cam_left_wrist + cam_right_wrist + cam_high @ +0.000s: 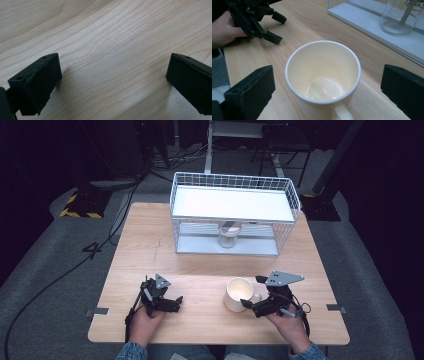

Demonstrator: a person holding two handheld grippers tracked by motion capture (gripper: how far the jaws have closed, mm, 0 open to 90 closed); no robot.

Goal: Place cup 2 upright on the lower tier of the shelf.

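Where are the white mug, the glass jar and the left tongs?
white mug (323, 72): right gripper view, inner wall.
glass jar (228, 236): high view, body, on the rack's lower shelf.
left tongs (171, 302): high view, between the tips.

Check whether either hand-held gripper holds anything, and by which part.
Nothing is held. The right hand-held gripper is open around the mug; the left hand-held gripper is open over bare table.
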